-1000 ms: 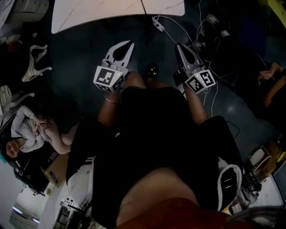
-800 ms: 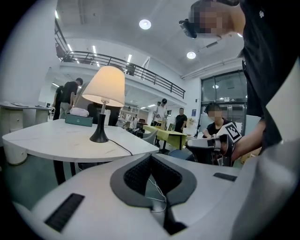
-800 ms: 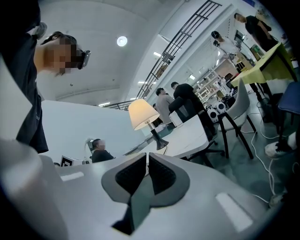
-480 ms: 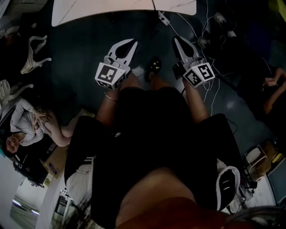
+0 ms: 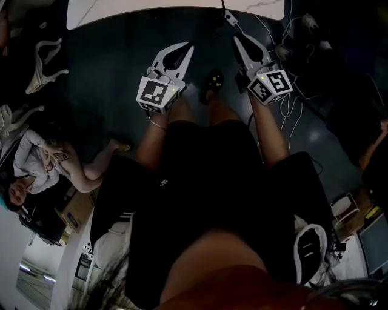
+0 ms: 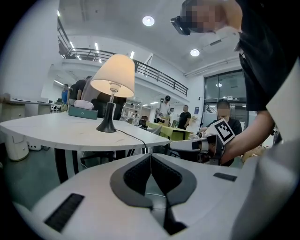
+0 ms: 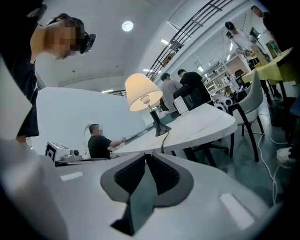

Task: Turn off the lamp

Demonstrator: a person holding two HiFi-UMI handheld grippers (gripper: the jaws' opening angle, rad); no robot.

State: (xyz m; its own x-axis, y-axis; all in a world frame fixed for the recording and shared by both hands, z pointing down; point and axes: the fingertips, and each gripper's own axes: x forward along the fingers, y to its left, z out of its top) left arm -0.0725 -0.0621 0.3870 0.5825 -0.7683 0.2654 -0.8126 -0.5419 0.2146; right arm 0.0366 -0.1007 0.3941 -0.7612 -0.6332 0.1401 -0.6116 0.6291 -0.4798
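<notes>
The lamp [image 6: 112,75] stands lit on the white round table [image 6: 70,131], with a cream shade, a black stem and a black foot. It also shows in the right gripper view, lamp [image 7: 143,91] on the table [image 7: 201,124]. Its black cable [image 6: 133,137] runs off the table's edge. Both grippers hang short of the table, well apart from the lamp. My left gripper [image 6: 151,155] [image 5: 188,45] is shut on nothing. The jaws of my right gripper [image 7: 145,154] [image 5: 237,36] are opening, a thin gap between the pads, nothing between them.
The table edge [image 5: 151,11] lies at the top of the head view. A power strip [image 5: 230,18] and white cables [image 5: 291,103] lie on the dark floor at the right. A person [image 5: 36,169] sits on the floor at the left. Chairs and people stand behind the table.
Both grippers have moved up the head view, closer to the table's edge. The table has slid toward the top of the picture.
</notes>
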